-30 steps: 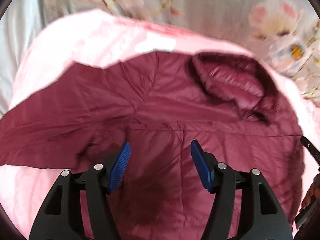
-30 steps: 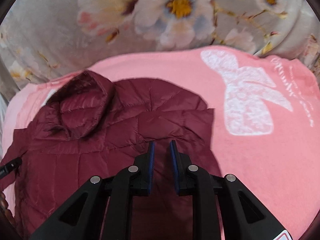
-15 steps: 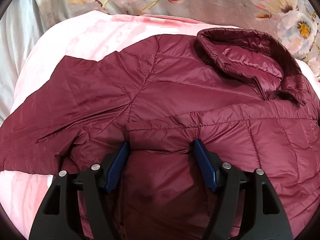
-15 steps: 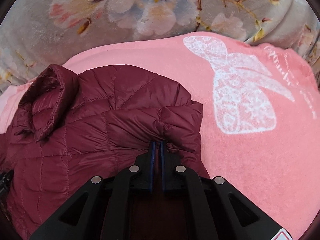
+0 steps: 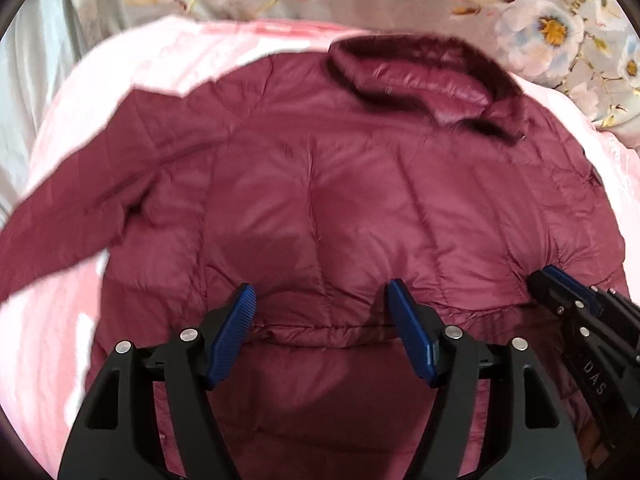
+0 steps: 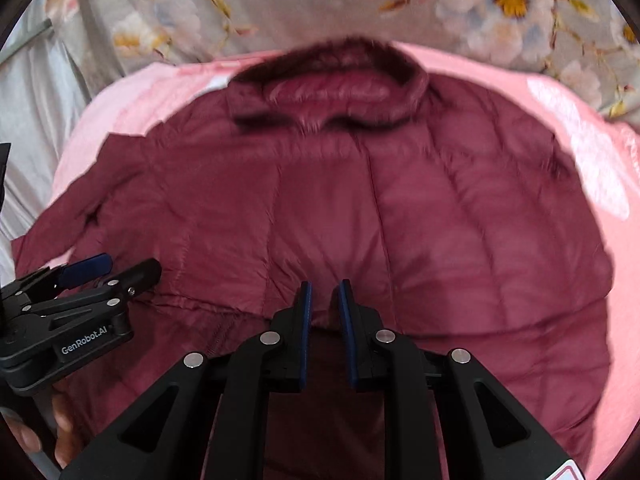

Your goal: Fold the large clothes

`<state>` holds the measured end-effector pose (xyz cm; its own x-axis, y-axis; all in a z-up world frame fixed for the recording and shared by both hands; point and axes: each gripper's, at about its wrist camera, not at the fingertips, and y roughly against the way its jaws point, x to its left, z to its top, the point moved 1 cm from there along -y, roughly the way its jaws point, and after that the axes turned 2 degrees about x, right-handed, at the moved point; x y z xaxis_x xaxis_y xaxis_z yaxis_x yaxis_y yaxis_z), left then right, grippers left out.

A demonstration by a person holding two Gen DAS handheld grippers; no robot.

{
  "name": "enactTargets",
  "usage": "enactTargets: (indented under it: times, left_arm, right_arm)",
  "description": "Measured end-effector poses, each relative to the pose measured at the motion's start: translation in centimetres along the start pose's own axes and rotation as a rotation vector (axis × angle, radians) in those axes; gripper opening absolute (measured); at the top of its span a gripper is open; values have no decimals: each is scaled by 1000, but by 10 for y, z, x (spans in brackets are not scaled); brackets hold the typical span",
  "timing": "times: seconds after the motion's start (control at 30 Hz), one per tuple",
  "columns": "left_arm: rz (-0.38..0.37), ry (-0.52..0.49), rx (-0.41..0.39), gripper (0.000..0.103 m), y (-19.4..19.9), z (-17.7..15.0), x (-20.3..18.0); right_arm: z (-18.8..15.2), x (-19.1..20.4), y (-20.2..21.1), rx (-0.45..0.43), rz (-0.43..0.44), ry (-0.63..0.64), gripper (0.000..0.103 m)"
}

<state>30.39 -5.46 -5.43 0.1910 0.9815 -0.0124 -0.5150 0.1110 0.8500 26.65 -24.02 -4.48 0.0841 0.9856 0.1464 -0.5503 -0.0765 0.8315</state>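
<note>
Now the maroon puffer jacket [image 5: 360, 208] lies spread over a pink blanket [image 5: 132, 64] on a bed with a grey floral cover [image 6: 280, 4]. Its collar [image 6: 328, 84] points away from the person and one sleeve [image 5: 80, 216] stretches out to the left, a flat layout that suits folding. A fold edge of the jacket runs across just ahead of both tools, so the nearer part seems already doubled over.

The left gripper [image 5: 320, 332] hangs over that fold edge with its jaws wide and still opening; the fabric lies under and between them, but the blue pads [image 5: 236, 332] do not press it, which reads as letting go.

The right gripper [image 6: 324, 320] sits further right on the same edge, jaws narrow and opening, a small bulge of fabric in the slot between them; whether the pads bite it I cannot tell.

Likely next: the outstretched sleeve needs bringing in.
</note>
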Motion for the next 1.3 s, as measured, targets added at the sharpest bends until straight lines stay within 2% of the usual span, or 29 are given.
enactTargets:
  times: [0.07, 0.17, 0.47, 0.53, 0.63, 0.73, 0.77, 0.83, 0.87, 0.93, 0.97, 1.07, 1.17, 1.27, 1.3]
  left_arm:
    - [-17, 14, -19, 70, -4, -5, 4]
    - [10, 1, -59, 71, -3, -13, -1]
    - [40, -10, -91, 72, -3, -13, -5]
    - [24, -2, -96, 74, -1, -14, -3]
    - [-52, 69, -126, 74, 15, -14, 15]
    - [-128, 189, -148, 79, 43, -19, 58]
    - [-151, 249, -152, 83, 55, -22, 83]
    - [-152, 341, -160, 85, 68, -28, 129]
    - [-120, 406, -163, 85, 75, -32, 165]
    - [-48, 506, -148, 85, 80, -39, 222]
    - [-11, 574, -134, 85, 81, -44, 258]
    - [72, 780, -118, 85, 84, -67, 350]
    - [118, 904, -112, 84, 87, -83, 410]
    - [123, 970, -98, 84, 79, -88, 437]
    - [112, 990, -92, 81, 74, -89, 442]
  right_arm:
    - [-2, -3, -5, -7, 8, -14, 15]
    - [-4, -4, -7, -19, 15, -32, 14]
    - [-9, 8, -7, -52, -82, 30, 14]
    - [-10, 7, -7, -52, -83, 30, 14]
    - [-9, 6, -7, -53, -85, 31, 14]
    - [-10, 5, -5, -58, -68, 18, 15]
    - [-11, 5, -1, -64, -75, 18, 16]
    - [-17, 12, 12, -77, -97, 30, 22]
    - [-29, 23, 33, -103, -83, 48, 24]
    - [-38, 30, 43, -113, -66, 60, 35]
    - [-55, 41, 56, -114, -40, 74, 37]
    - [-75, 50, 62, -96, -9, 61, 39]
    - [-90, 54, 58, -80, -31, 43, 40]
    - [-95, 58, 55, -91, -76, 55, 45]
    - [-95, 59, 54, -90, -84, 57, 46]
